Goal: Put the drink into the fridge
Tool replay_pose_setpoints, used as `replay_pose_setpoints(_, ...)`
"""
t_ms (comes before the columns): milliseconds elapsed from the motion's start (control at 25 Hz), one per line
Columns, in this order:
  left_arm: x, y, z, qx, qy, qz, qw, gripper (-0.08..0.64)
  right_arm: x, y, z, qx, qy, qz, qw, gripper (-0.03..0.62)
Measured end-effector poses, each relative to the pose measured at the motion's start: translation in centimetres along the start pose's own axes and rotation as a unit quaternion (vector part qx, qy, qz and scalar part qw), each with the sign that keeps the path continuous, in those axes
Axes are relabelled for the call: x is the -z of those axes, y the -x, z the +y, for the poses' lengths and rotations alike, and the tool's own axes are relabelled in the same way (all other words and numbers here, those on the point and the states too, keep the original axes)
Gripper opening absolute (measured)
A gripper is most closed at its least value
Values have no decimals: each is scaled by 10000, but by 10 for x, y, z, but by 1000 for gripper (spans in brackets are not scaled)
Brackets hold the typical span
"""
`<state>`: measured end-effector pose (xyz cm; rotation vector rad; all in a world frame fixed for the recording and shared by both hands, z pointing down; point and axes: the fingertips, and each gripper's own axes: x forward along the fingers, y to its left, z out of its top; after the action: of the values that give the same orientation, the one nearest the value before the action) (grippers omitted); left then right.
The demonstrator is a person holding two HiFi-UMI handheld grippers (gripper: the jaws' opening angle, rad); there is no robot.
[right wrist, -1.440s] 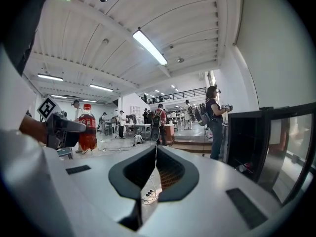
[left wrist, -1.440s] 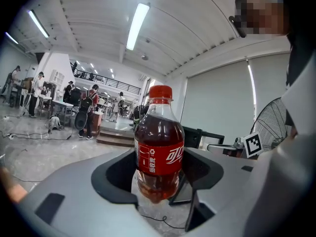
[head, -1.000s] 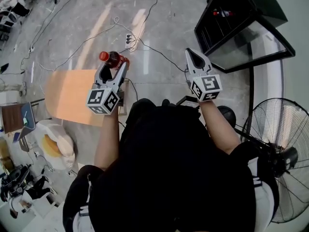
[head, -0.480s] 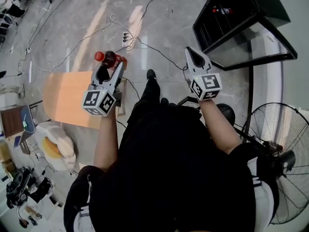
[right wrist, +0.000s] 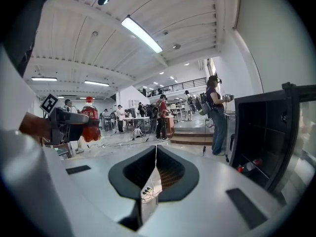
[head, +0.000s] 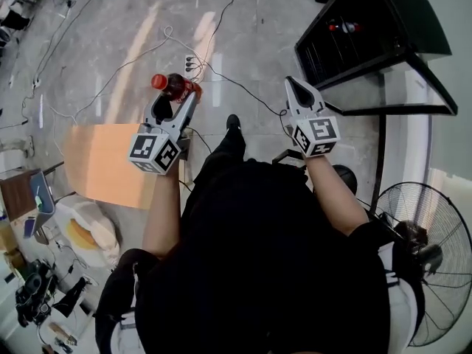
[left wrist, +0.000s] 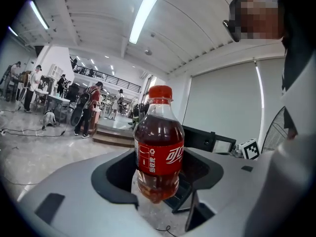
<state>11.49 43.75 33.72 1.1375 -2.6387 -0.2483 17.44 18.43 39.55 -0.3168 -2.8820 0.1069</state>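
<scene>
While the left gripper (head: 175, 96) clamps the full cola bottle (left wrist: 159, 154), the right gripper's (head: 292, 85) jaws meet empty.

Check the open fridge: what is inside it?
One red-capped bottle lies on a shelf in the fridge. The rest of the interior is dark, and the fridge's top covers the deeper part in the head view.
</scene>
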Motion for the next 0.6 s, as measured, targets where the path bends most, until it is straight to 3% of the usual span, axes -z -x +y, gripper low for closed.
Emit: replay_pose_setpoints(600, -35, -124, 108, 497, 66, 190, 9986, 302, -27, -149, -24, 250, 153, 280, 9992, 21)
